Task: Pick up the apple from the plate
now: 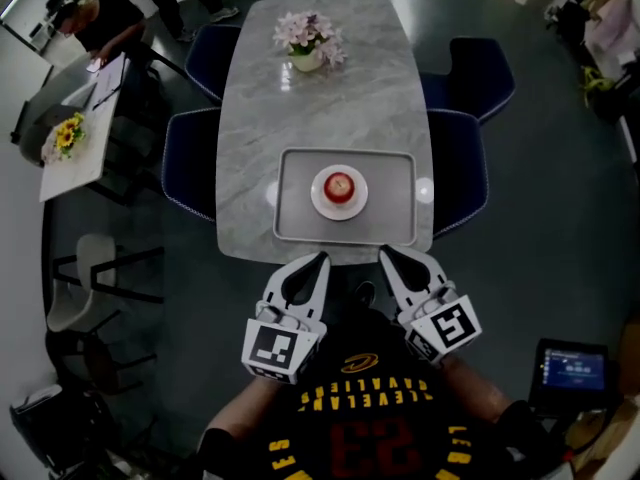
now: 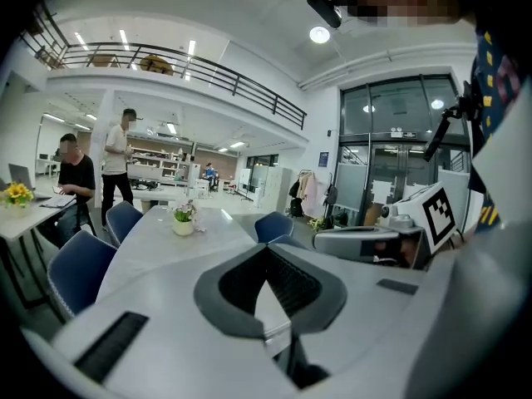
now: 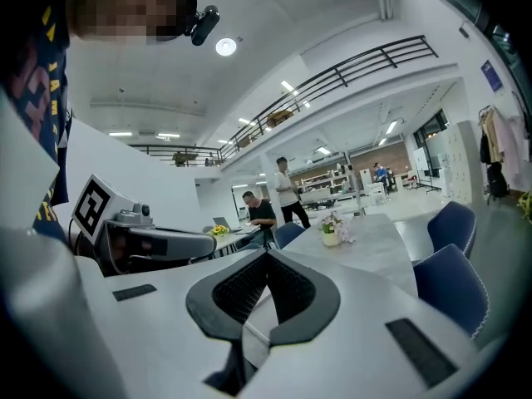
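Observation:
A red apple (image 1: 340, 186) sits on a small white plate (image 1: 318, 201), and the plate rests in the middle of a grey tray (image 1: 295, 208) at the near end of the marble table (image 1: 320, 98). My left gripper (image 1: 321, 258) hovers just short of the table's near edge, jaws shut with nothing between them. Beside it, my right gripper (image 1: 383, 253) is held the same way, also shut and empty. Both tips point at the tray. Neither gripper view shows the apple; each shows its own closed jaws, the left gripper (image 2: 268, 249) and the right gripper (image 3: 268, 256), over the tabletop.
A vase of pink flowers (image 1: 308, 40) stands at the table's far end. Blue chairs flank the table at the left (image 1: 190, 163) and the right (image 1: 460, 158). A side table (image 1: 70, 158) with people near it lies far left. A screen (image 1: 572, 368) glows at lower right.

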### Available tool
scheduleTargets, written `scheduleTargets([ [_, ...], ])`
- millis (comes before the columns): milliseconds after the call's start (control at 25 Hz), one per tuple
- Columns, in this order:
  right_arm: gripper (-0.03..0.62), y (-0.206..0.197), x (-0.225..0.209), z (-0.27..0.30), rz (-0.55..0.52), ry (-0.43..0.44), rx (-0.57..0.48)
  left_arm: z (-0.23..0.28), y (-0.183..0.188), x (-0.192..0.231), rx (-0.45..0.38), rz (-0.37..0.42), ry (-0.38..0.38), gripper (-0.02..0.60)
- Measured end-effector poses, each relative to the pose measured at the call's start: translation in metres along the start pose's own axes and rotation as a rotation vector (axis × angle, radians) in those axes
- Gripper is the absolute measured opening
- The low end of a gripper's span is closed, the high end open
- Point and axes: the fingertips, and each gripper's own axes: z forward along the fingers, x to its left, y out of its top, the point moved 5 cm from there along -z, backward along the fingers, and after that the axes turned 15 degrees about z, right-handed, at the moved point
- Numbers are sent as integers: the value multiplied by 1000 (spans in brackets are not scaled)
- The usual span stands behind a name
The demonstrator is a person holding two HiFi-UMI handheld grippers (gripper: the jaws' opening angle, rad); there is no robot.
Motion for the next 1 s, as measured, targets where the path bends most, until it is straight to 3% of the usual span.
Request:
scheduleTargets([
  [200,6,-2,-15,5,31,40,27,8,-5,-4,19,-19,18,0],
  [600,6,-12,-43,27,88,20,74,32,-17,23,67,-84,73,0],
  [720,6,-13,-54,38,98,-19,87,47,-24,40,96,-125,50,0],
  [1000,6,-5,-85,70,138,-137,112,88,-53,79,199,-237,-81,0],
])
